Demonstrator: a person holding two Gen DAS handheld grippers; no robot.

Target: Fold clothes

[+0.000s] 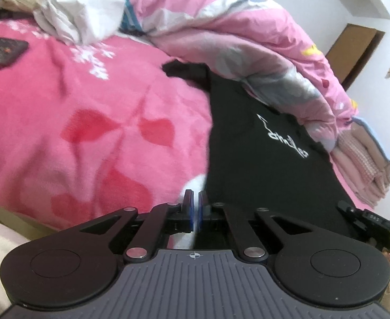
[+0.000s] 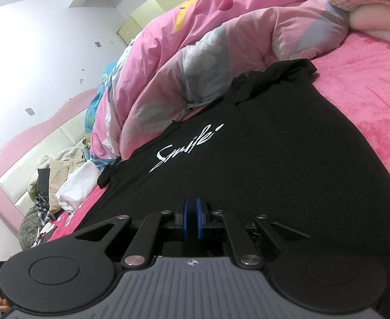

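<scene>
My left gripper [image 1: 195, 207] pinches the black T-shirt [image 1: 261, 159] hem at the bed [image 1: 88, 106] edge; my right gripper's [image 2: 192, 219] jaws clamp it too. I should lift both corners evenly, keeping the hem taut.

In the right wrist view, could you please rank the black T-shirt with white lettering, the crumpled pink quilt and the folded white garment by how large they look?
1. Black T-shirt with white lettering, though it lies nearest the camera.
2. Crumpled pink quilt.
3. Folded white garment, far off, so it may only look small.
</scene>
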